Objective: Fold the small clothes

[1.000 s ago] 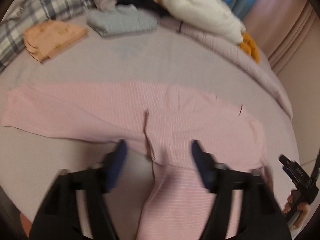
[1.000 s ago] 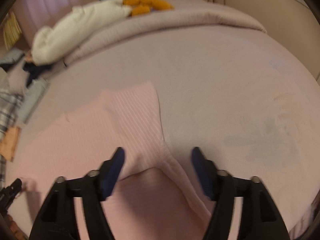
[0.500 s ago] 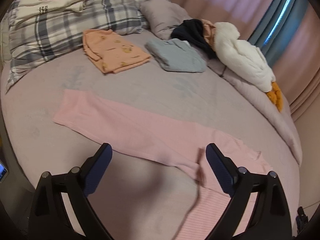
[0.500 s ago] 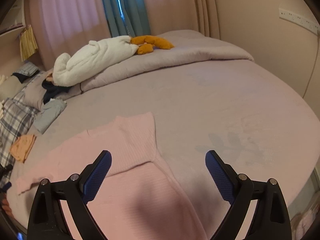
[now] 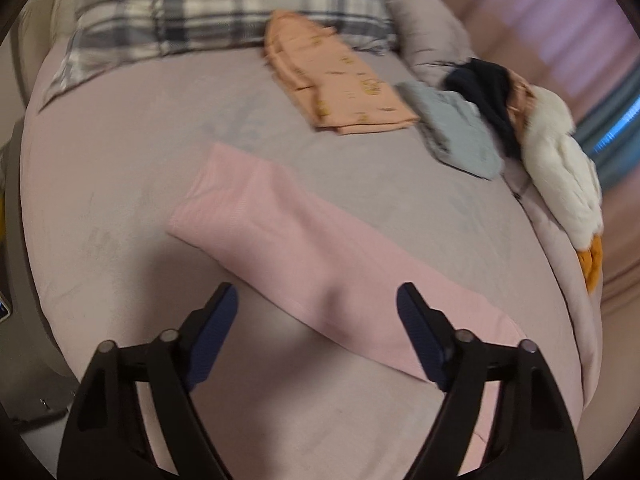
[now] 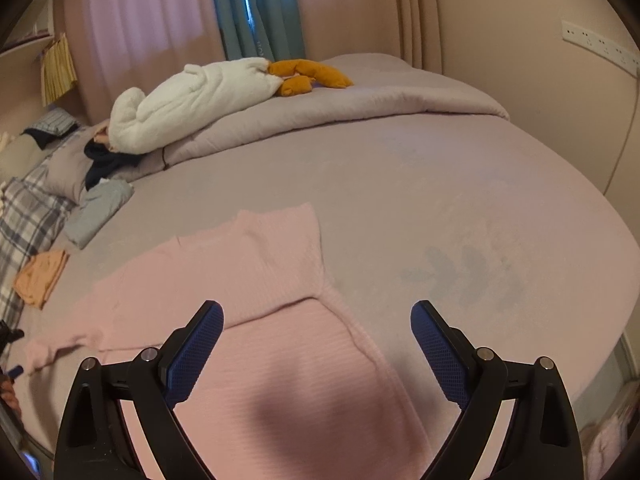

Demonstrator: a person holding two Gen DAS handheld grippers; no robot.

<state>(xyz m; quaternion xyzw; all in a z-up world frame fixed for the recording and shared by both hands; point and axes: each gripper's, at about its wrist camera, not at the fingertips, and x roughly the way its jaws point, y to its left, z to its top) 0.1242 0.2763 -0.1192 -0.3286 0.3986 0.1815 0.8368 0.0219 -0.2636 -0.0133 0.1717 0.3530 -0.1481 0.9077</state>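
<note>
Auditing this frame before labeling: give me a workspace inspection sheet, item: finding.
Surface: bed with mauve sheet, faint leaf print.
Job's things: pink top spread flat, one sleeve stretched out; folded orange garment and folded grey garment set aside near the plaid pillow.
Clutter: white plush with orange feet, dark garment, rolled duvet.
Grippers: left gripper over the sleeve, jaws closing, nothing pinched; right gripper open above the top's body, apart from it.
Cables: nothing seen.
Surroundings: curtains, wall power strip.
</note>
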